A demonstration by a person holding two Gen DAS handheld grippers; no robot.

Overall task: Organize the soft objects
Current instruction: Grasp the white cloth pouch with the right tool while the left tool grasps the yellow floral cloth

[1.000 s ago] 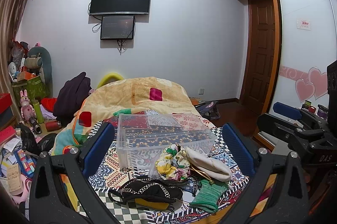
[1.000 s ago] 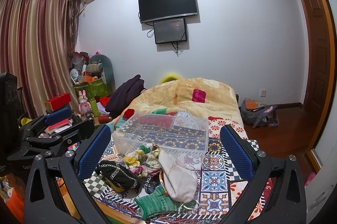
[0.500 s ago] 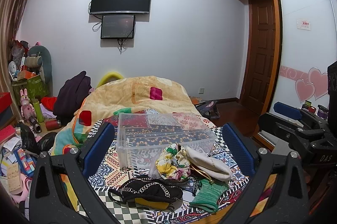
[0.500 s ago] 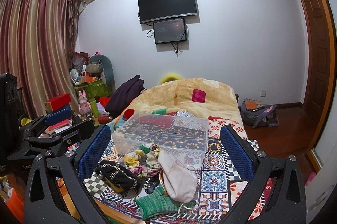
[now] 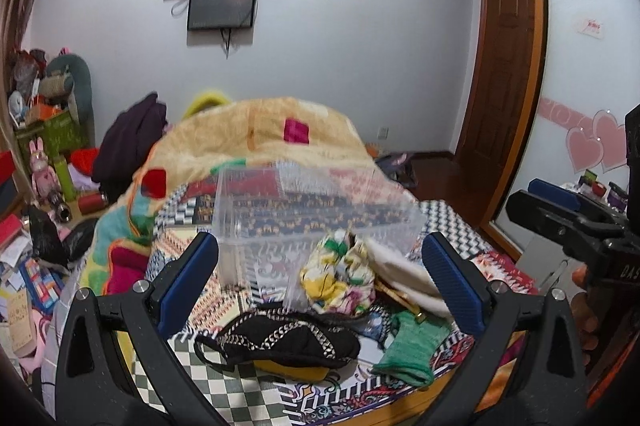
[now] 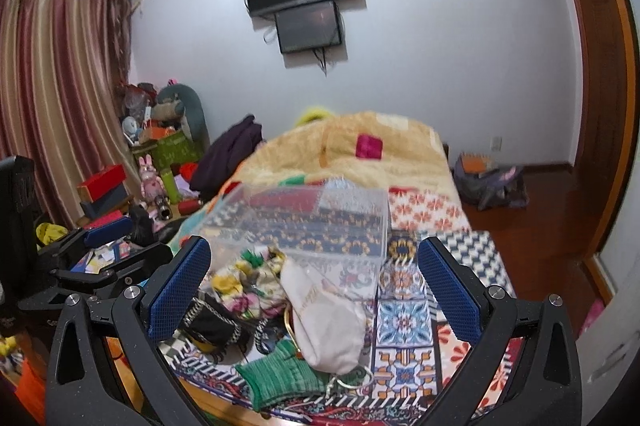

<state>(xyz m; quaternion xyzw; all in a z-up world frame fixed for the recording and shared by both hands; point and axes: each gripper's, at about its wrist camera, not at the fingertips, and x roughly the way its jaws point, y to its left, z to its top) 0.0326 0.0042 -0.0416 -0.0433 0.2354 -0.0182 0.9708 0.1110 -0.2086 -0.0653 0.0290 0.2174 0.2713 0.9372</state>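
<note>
A clear plastic bin (image 5: 280,218) (image 6: 320,226) stands empty on the patterned bed cover. In front of it lies a heap of soft things: a floral cloth (image 5: 340,274) (image 6: 252,286), a cream pouch (image 5: 404,274) (image 6: 324,314), a black chain-trimmed bag (image 5: 280,342) (image 6: 212,322) and a green knit piece (image 5: 408,346) (image 6: 280,374). My left gripper (image 5: 320,282) is open and empty, held above the near edge of the heap. My right gripper (image 6: 314,282) is open and empty over the same heap.
A yellow quilt (image 5: 260,130) is bunched at the far end of the bed. Cluttered boxes and toys (image 5: 44,162) fill the floor at the left. A bag (image 6: 488,182) lies on the wooden floor at the right, near the door (image 5: 504,74).
Both grippers have moved forward and lower toward the heap, which now looks larger and slightly blurred. Neither has taken hold of anything.
</note>
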